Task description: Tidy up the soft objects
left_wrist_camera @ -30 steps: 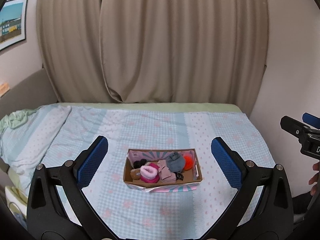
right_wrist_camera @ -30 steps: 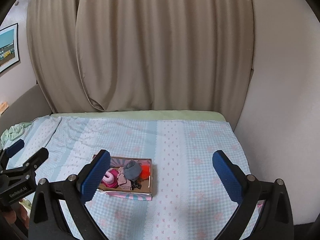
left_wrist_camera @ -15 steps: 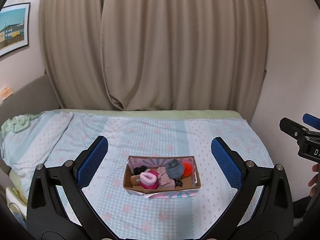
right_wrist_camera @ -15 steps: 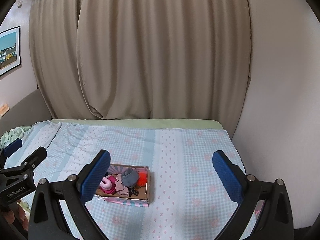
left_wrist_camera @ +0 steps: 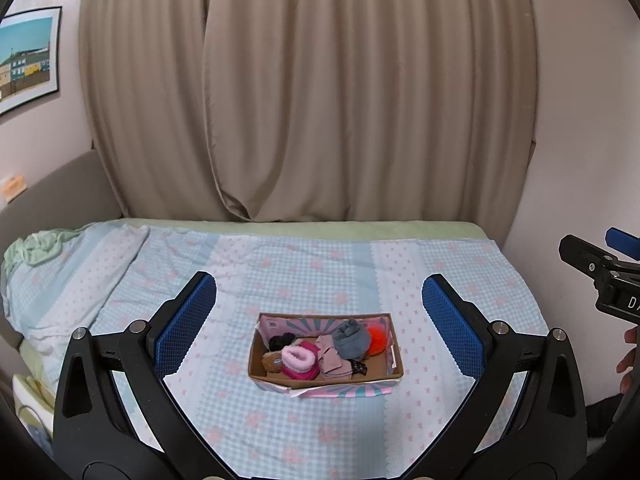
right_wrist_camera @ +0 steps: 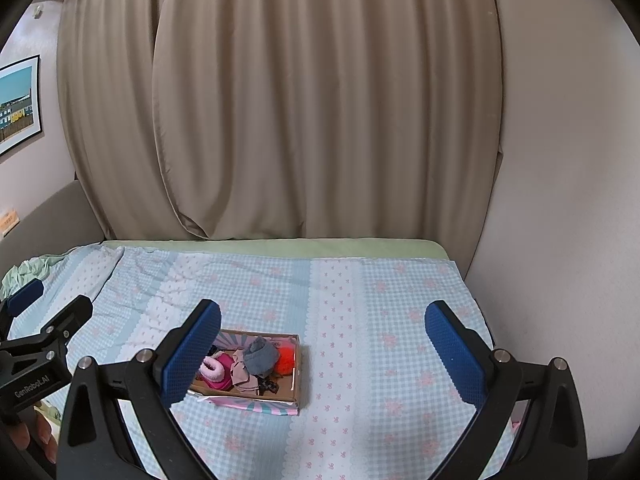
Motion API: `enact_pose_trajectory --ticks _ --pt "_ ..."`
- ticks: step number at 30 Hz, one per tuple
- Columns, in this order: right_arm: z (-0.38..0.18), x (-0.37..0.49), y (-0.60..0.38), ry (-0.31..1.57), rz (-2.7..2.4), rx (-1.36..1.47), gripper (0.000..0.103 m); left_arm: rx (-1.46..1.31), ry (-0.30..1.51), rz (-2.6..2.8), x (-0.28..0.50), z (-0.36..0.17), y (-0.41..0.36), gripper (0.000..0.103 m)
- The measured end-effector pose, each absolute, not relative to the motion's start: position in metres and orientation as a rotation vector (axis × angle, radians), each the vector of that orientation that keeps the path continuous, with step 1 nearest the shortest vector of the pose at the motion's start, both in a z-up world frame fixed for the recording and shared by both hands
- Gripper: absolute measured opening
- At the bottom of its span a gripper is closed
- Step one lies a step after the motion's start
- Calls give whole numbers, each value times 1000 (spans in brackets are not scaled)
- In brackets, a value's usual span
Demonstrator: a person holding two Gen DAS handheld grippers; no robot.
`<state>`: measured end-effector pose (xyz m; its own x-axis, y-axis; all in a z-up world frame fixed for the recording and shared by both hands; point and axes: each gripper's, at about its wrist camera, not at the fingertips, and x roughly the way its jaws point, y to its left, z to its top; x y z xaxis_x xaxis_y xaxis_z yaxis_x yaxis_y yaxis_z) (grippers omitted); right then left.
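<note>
We find the left gripper (left_wrist_camera: 319,315) held above the bed (left_wrist_camera: 440,276) with its blue pads (left_wrist_camera: 186,324) spread wide and nothing between them. The right gripper (right_wrist_camera: 322,344) is likewise wide open and empty. The cardboard box (left_wrist_camera: 320,380) rests on the checked bedspread, near the middle. Inside it we note a grey sock (left_wrist_camera: 352,340), a pink fluffy item (left_wrist_camera: 298,358), an orange pompom (left_wrist_camera: 377,339) and beige cloth (left_wrist_camera: 332,360), bunched together.
</note>
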<state>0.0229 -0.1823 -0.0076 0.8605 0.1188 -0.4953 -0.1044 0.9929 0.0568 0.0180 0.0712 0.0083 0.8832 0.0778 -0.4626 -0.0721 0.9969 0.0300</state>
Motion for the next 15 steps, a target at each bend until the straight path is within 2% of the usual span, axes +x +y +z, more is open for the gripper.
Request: enact_pose_trajectory --ticks 15 --pt "-7 24 -183 519 117 30 102 17 482 85 19 8 70 103"
